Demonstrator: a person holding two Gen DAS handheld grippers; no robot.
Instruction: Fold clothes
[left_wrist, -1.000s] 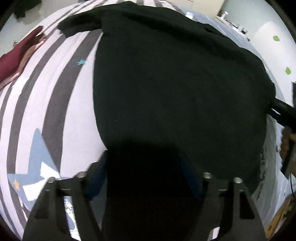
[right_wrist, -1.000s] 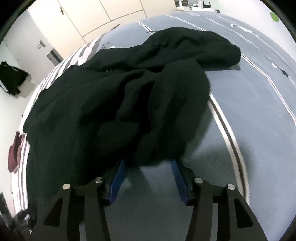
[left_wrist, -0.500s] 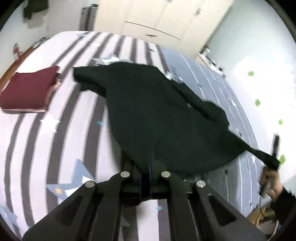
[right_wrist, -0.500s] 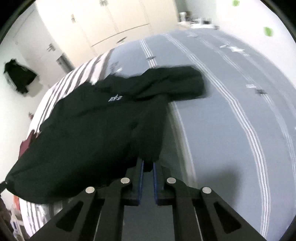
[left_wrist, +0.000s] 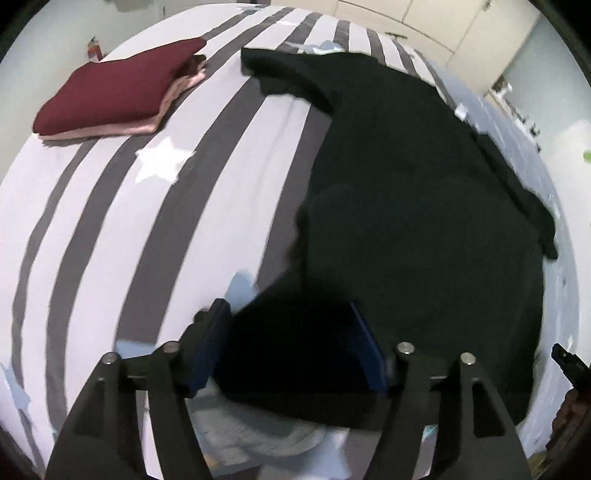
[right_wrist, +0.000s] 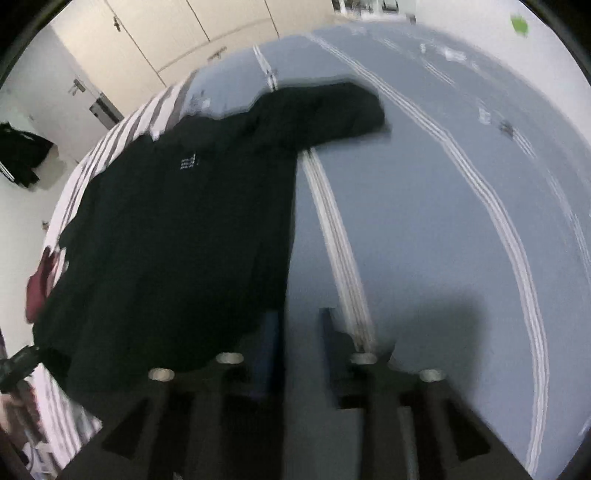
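A black long-sleeved garment lies spread on the striped bed, one sleeve reaching toward the far end. My left gripper is over its near hem. Its jaws are opening, and a fold of black cloth sits loosely between the blue pads. In the right wrist view the same garment covers the left half. My right gripper hangs at its near right edge. Its jaws are opening with only bare grey-blue sheet between them, and the cloth edge lies by the left pad.
A folded maroon and pink stack rests at the bed's far left. Cream wardrobe doors stand beyond the bed, with dark clothing hanging on the left wall. The bed's grey-blue side with white stripes stretches right.
Half a second ago both grippers were shut on the garment's near corners, holding it raised. Now both pairs of jaws have parted and the cloth has dropped onto the bed.
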